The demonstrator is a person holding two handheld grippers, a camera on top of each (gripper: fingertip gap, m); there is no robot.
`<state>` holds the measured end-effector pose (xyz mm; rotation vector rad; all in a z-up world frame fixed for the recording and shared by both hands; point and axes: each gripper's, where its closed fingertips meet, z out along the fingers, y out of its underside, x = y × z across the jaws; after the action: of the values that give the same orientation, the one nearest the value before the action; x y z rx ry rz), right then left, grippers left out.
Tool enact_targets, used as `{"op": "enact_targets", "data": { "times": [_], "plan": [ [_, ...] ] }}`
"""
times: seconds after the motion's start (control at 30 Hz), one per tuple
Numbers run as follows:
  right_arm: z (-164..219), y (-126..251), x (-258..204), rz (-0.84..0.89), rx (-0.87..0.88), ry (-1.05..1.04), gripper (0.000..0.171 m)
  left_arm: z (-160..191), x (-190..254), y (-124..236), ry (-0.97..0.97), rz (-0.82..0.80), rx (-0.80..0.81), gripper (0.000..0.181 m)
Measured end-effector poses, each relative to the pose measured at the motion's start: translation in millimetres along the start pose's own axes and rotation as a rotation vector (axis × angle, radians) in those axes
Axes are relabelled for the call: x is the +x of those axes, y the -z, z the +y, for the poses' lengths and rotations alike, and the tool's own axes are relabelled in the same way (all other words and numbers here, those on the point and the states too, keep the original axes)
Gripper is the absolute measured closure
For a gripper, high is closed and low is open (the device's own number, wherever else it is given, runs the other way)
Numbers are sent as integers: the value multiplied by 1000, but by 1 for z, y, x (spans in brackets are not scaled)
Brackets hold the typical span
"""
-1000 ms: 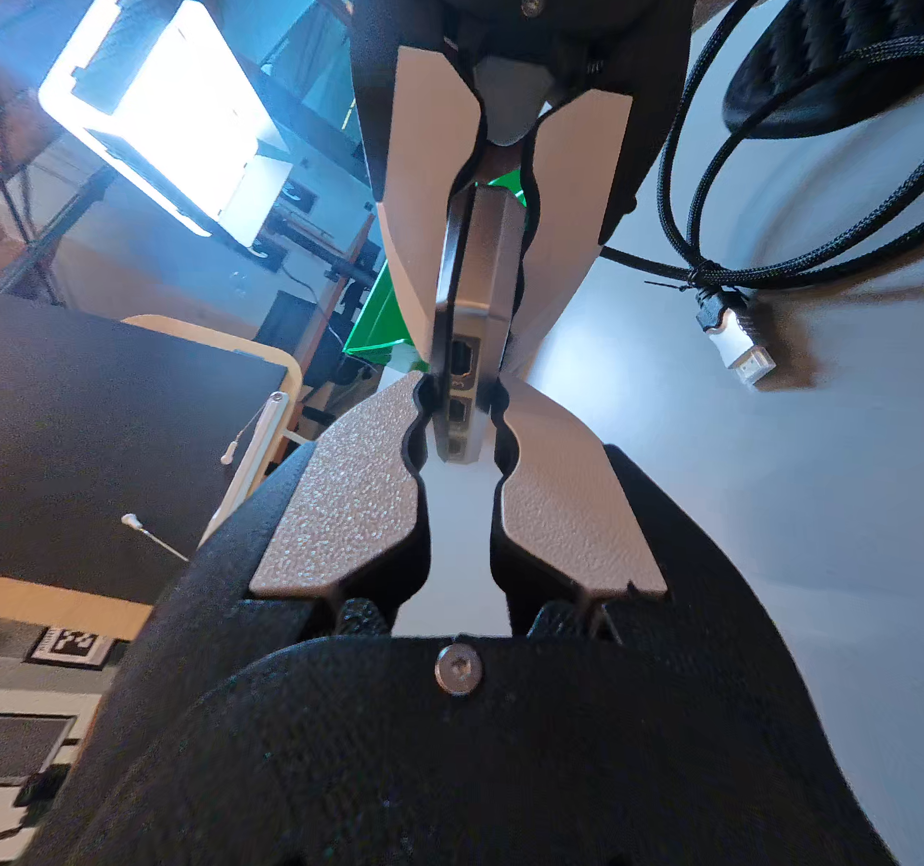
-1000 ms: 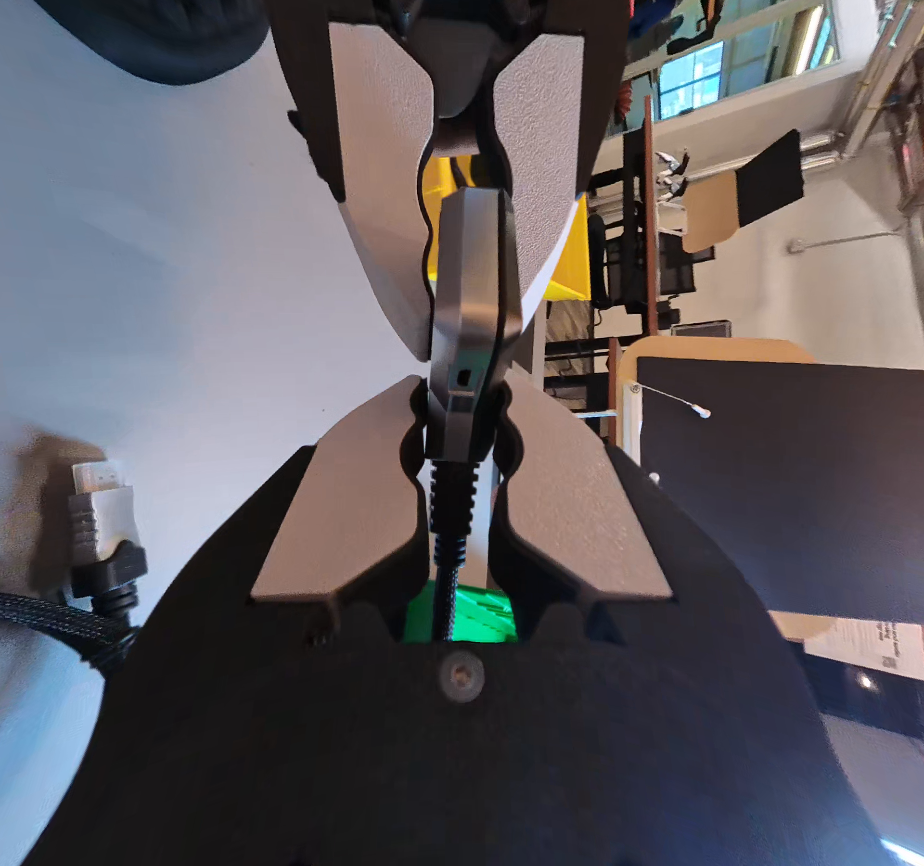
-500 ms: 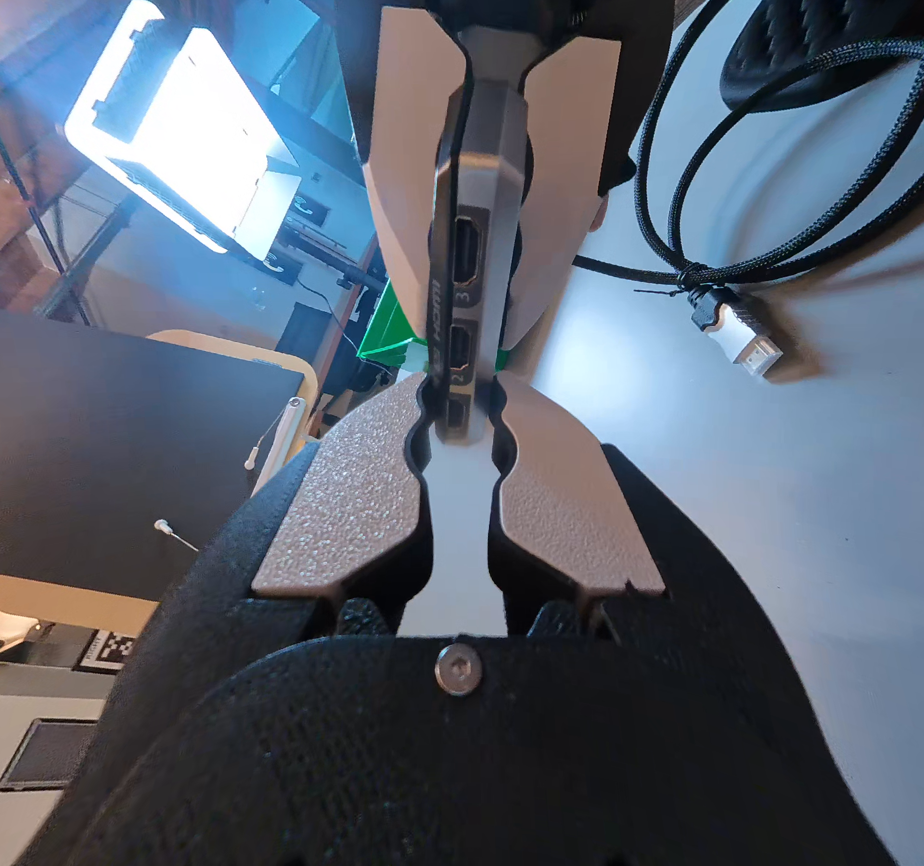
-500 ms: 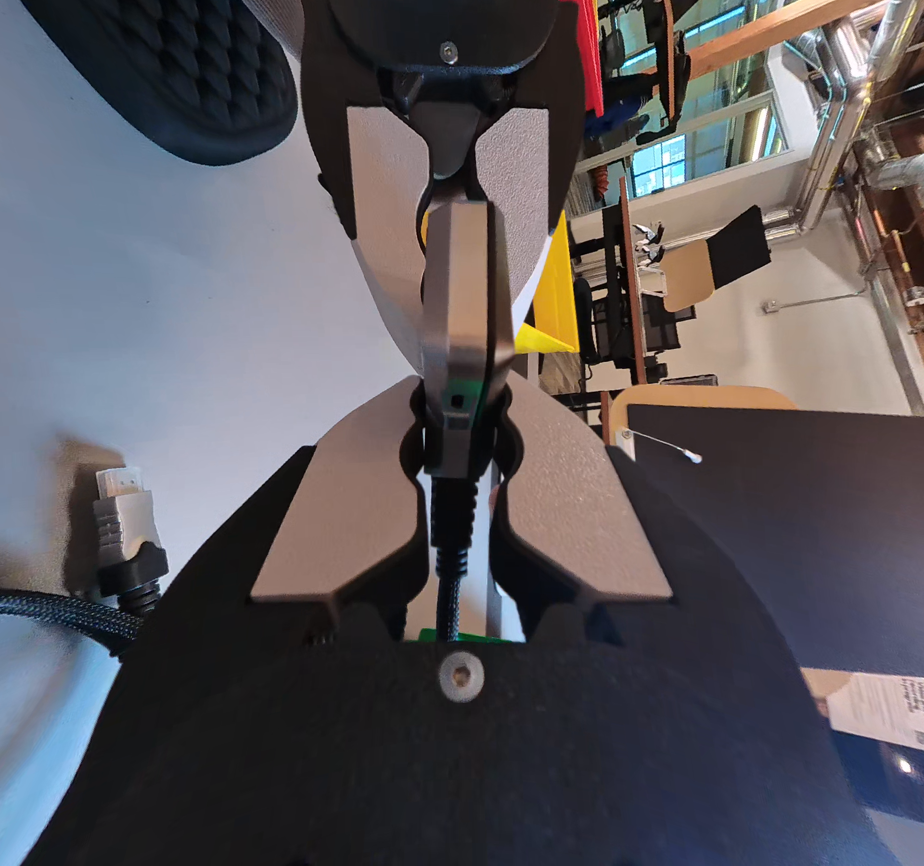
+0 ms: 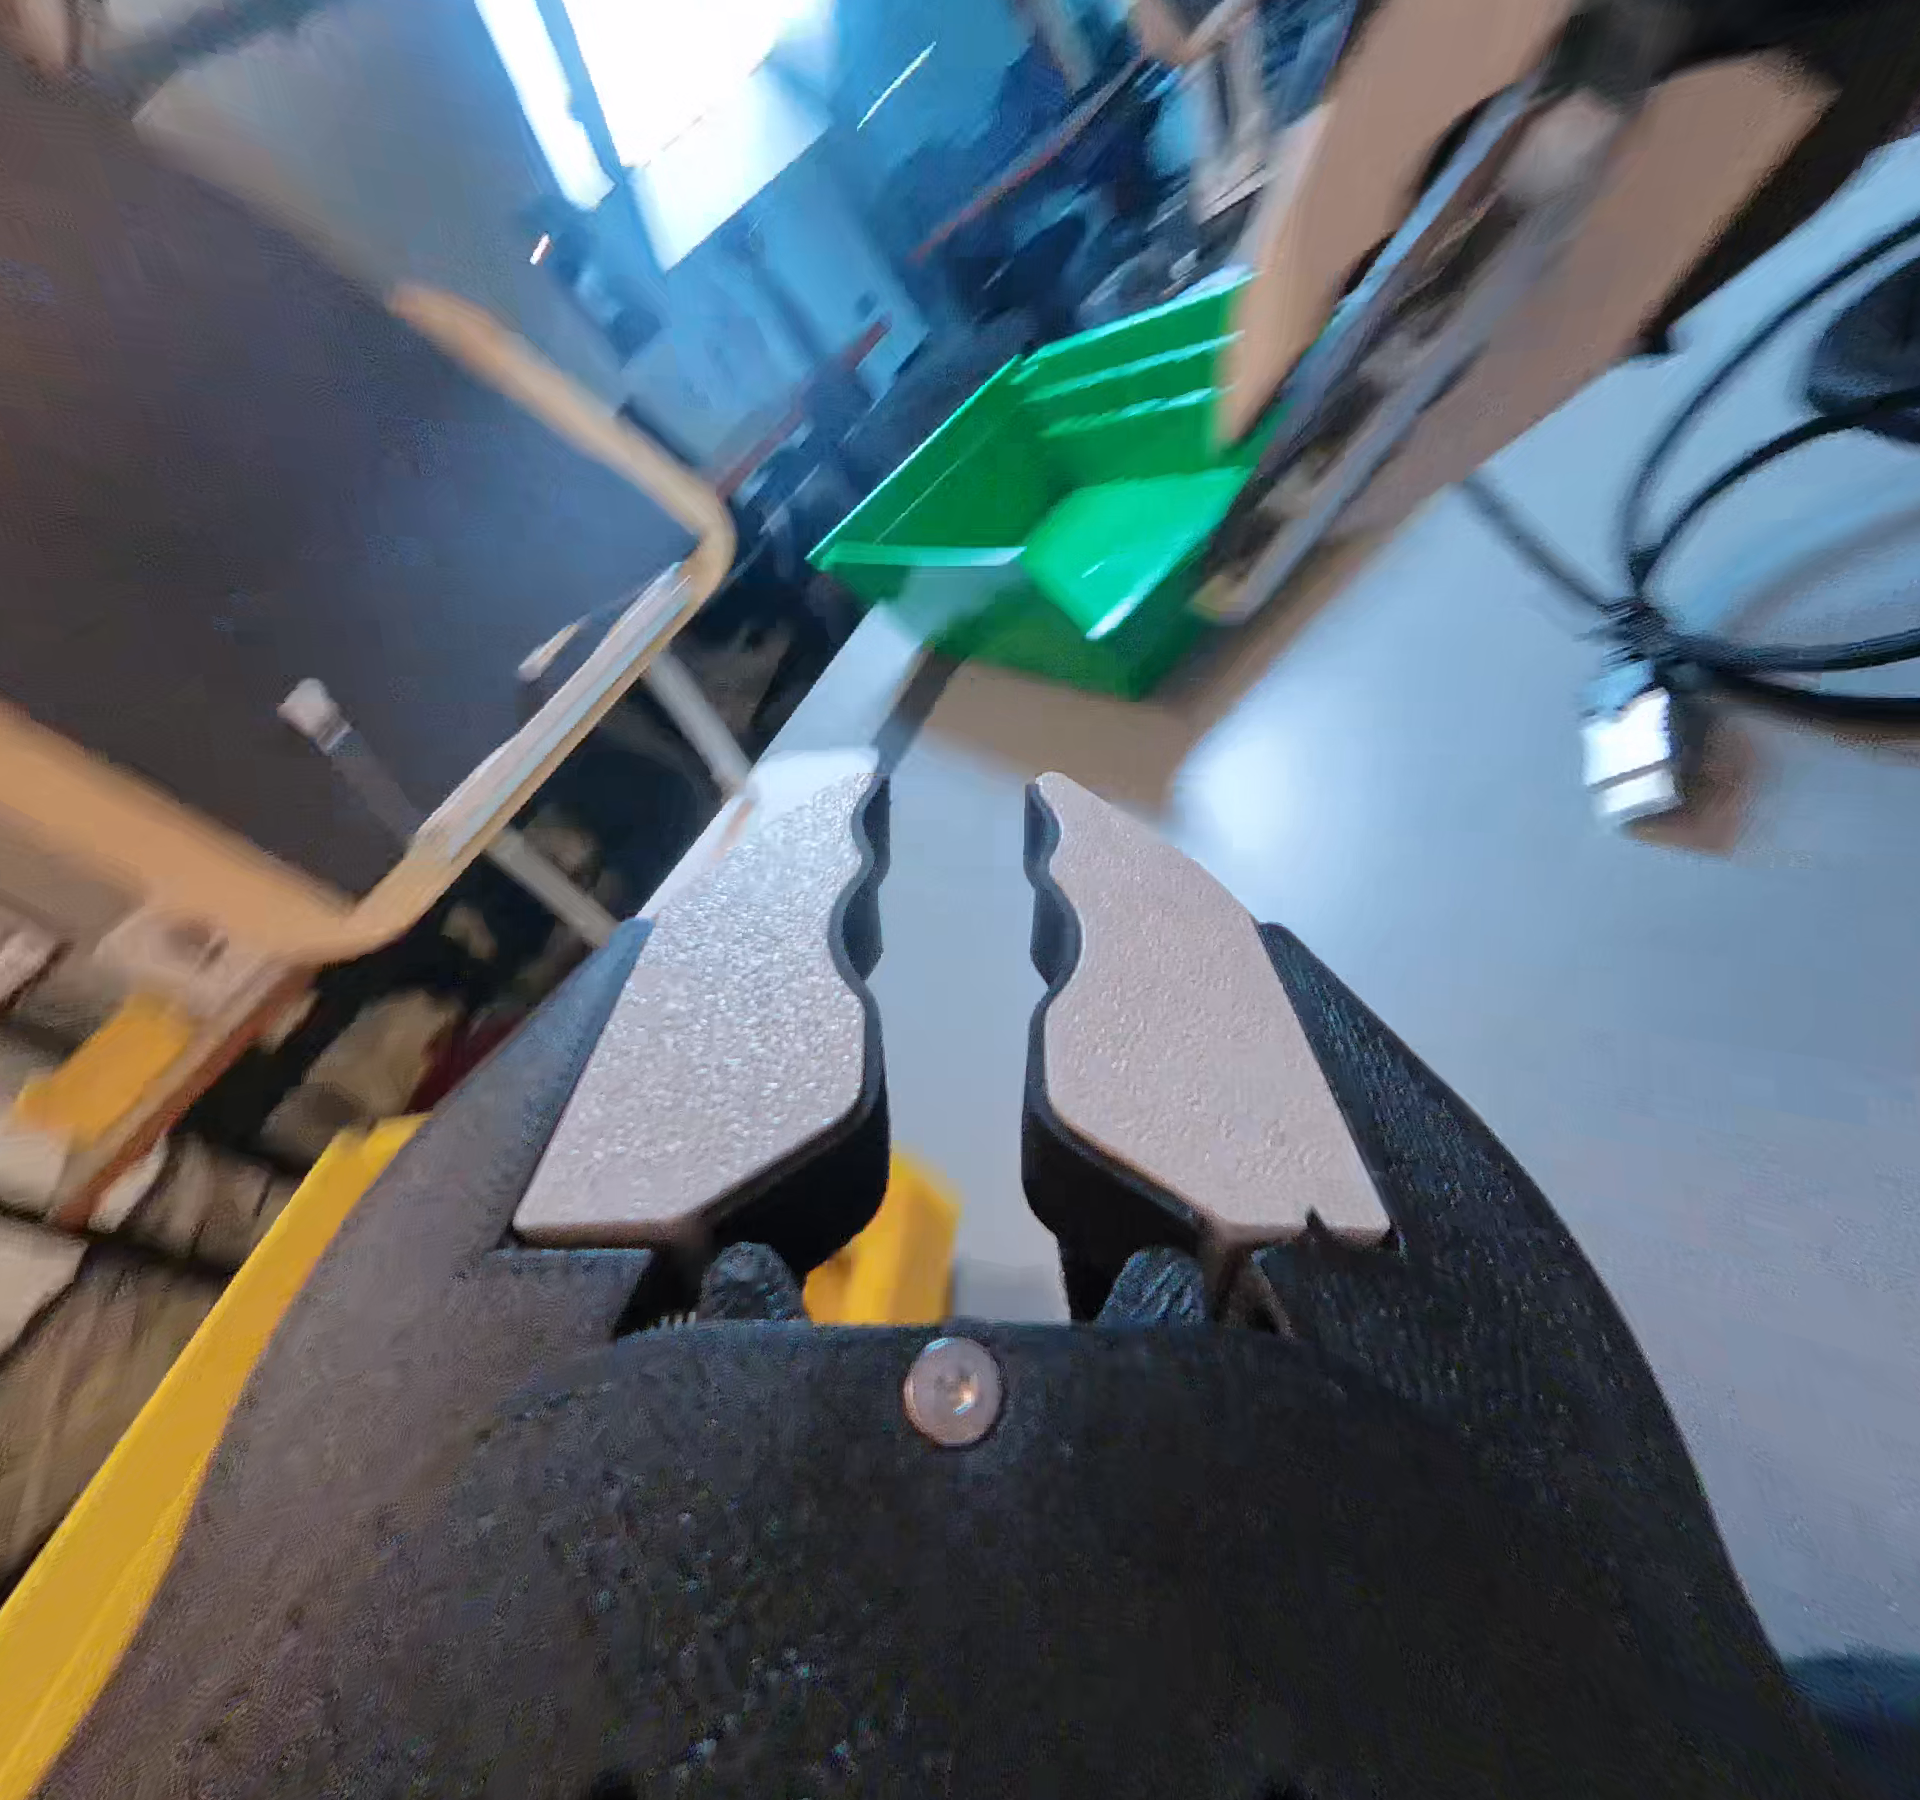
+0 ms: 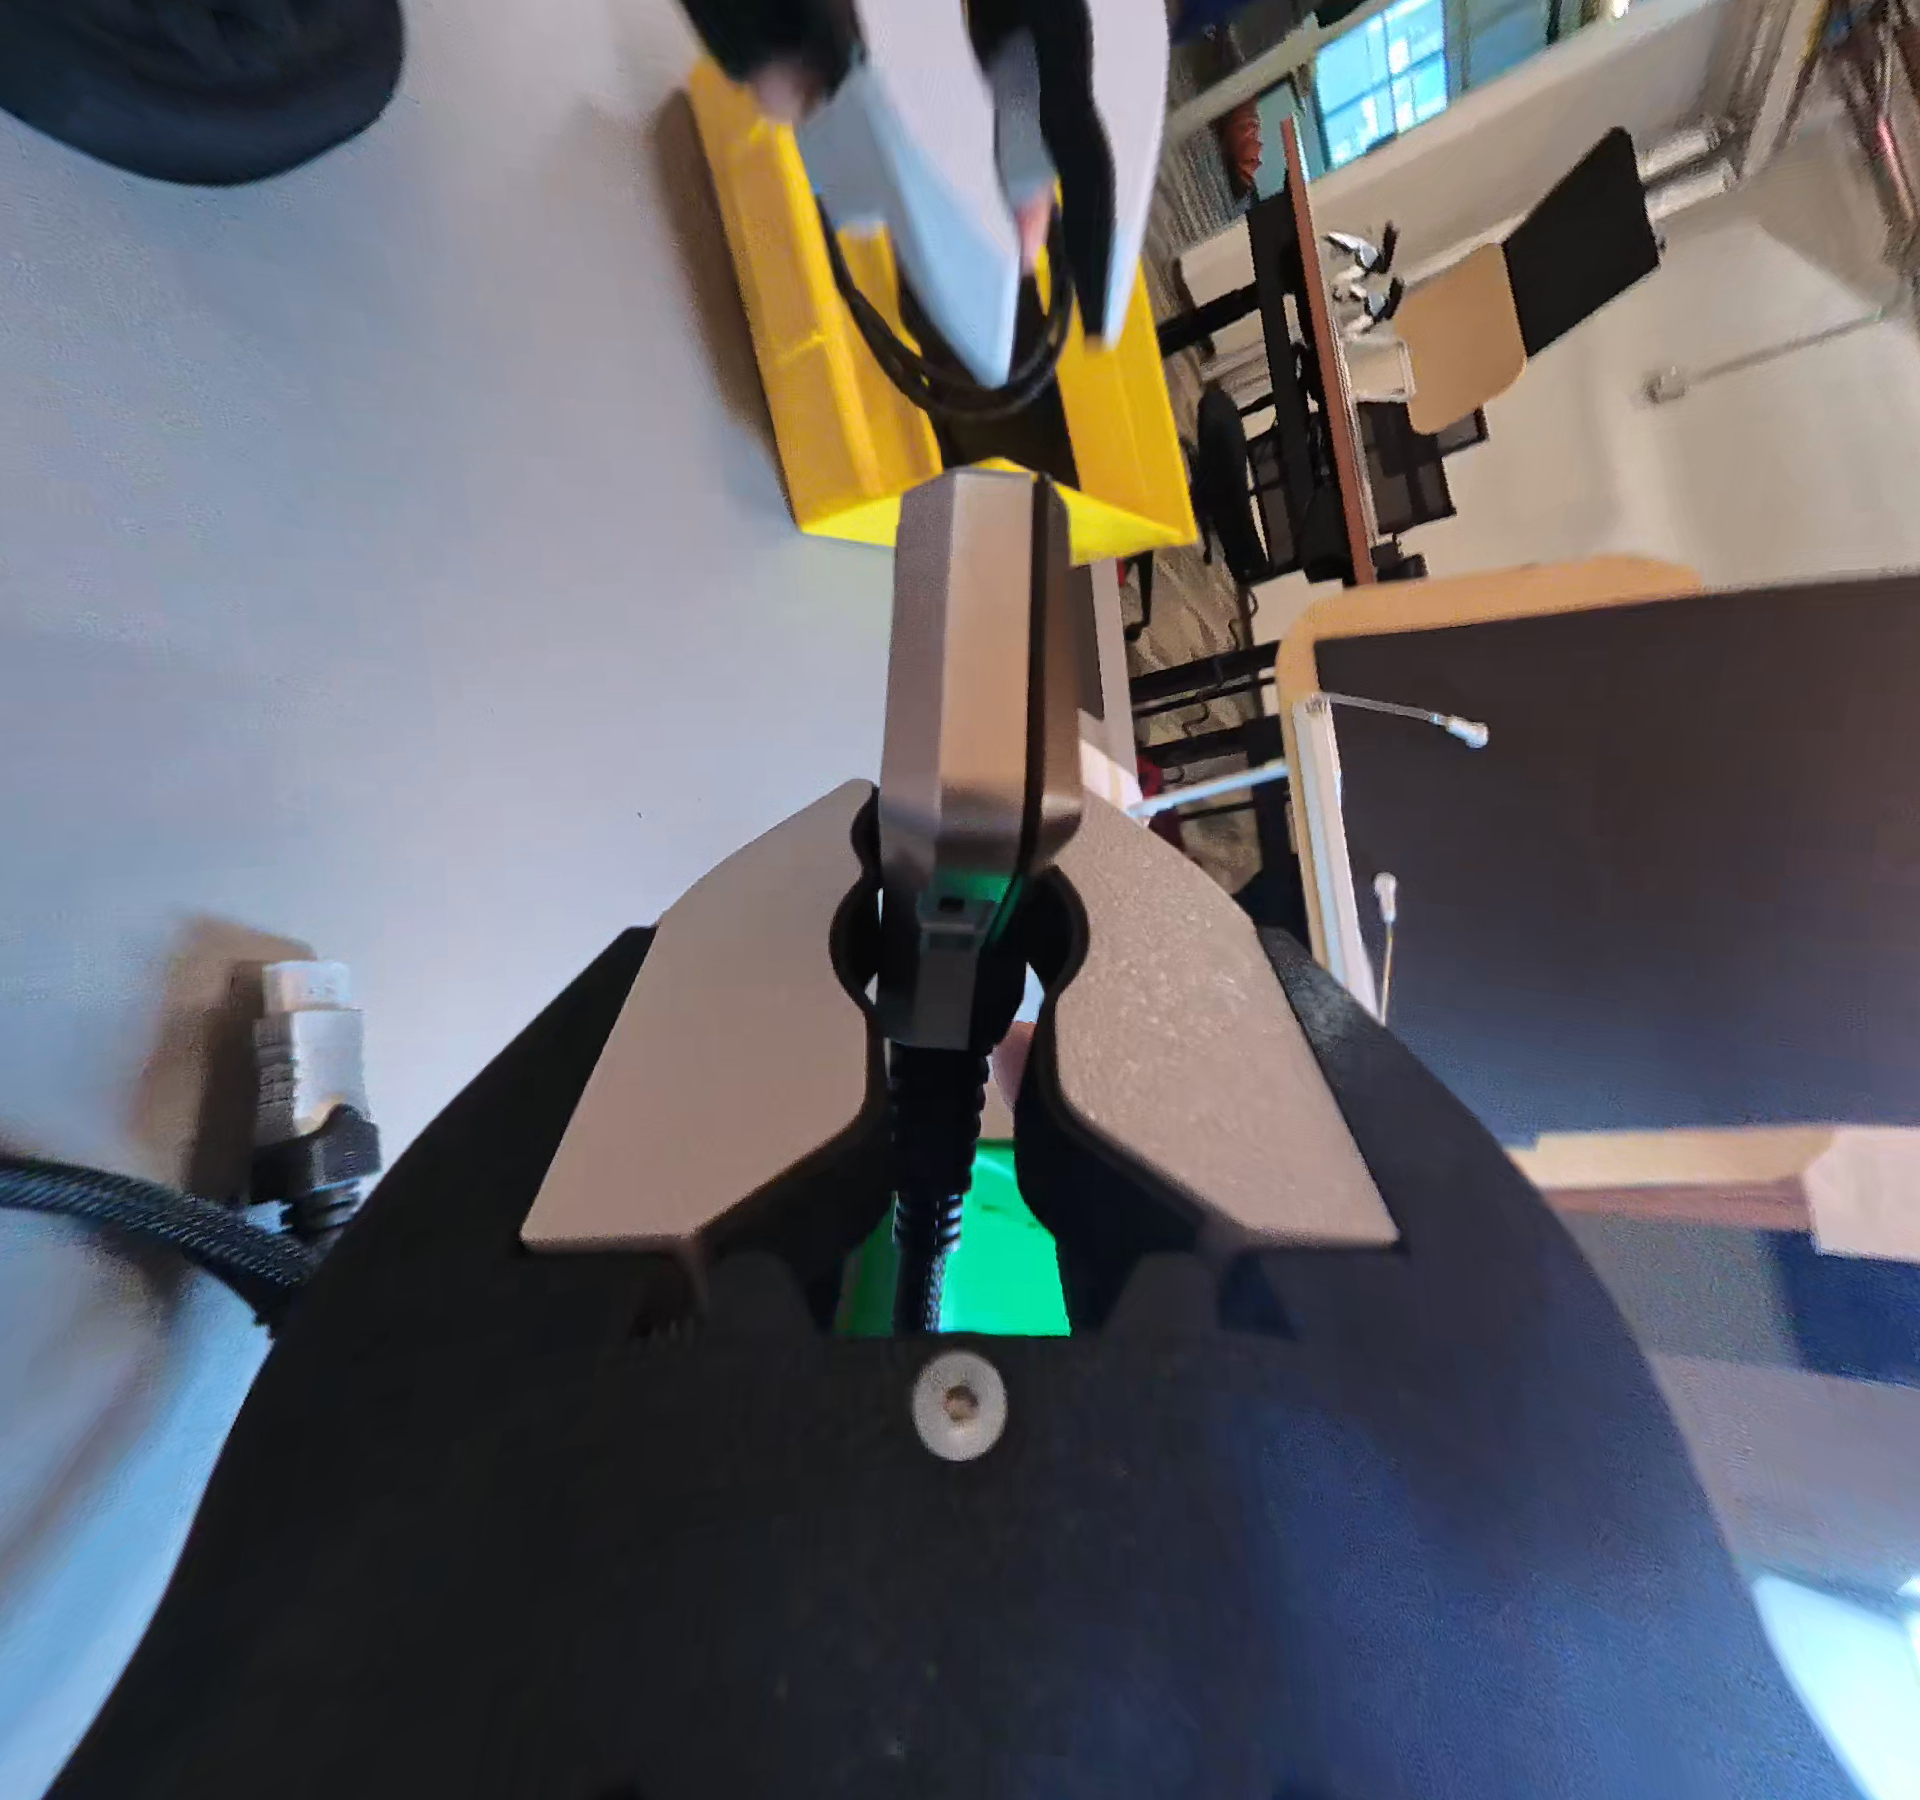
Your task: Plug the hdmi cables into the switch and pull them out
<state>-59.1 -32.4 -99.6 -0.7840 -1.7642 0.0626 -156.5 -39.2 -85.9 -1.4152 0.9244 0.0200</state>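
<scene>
My right gripper (image 6: 961, 820) is shut on the cable end of the grey HDMI switch (image 6: 966, 659), which sticks out forward above the white table (image 6: 416, 503). A black cable (image 6: 930, 1220) runs back between its fingers. My left gripper (image 5: 956, 794) is slightly open and empty, held over the table edge. In the right wrist view it (image 6: 1039, 337) hangs blurred beyond the switch, apart from it. The switch (image 5: 1382, 348) shows blurred at the left wrist view's upper right. A loose silver HDMI plug (image 6: 307, 1054) lies on the table, and also shows in the left wrist view (image 5: 1631, 753).
A yellow bin (image 6: 810, 368) holding black cable stands on the table beyond the switch. A green bin (image 5: 1060, 503) stands at the table edge. Coiled black cable (image 5: 1766, 545) lies to the right. A black padded object (image 6: 177, 25) sits in the corner. A dark-topped table (image 6: 1610, 867) stands beside.
My left gripper has let go of the switch and pulled away from it. The right gripper still holds the switch by its cable end.
</scene>
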Motion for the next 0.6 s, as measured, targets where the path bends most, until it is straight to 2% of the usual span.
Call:
{"op": "enact_targets", "data": {
  "times": [0.07, 0.17, 0.27, 0.33, 0.47, 0.5, 0.6],
  "plan": [
    [15, 10, 7, 17, 2, -69, 148, 30, -45, 20, 82, -83, -169, 159],
    [35, 18, 7, 35, -7, -132, 147, 90, -80, 47, 199, -45, -504, 156],
    [43, 22, 3, 45, -18, -142, 147, 146, -77, 64, 339, 89, -827, 151],
    [45, 25, 3, 58, -25, -133, 147, 173, -66, 69, 349, 166, -985, 147],
    [48, 31, 4, 71, -12, -155, 147, 213, -65, 65, 292, 169, -1186, 157],
    [50, 33, 4, 74, -15, -159, 147, 214, -61, 63, 302, 207, -1195, 166],
    [57, 40, 3, 88, -20, -177, 147, 204, -70, 63, 249, 196, -1224, 168]
  ]
}}
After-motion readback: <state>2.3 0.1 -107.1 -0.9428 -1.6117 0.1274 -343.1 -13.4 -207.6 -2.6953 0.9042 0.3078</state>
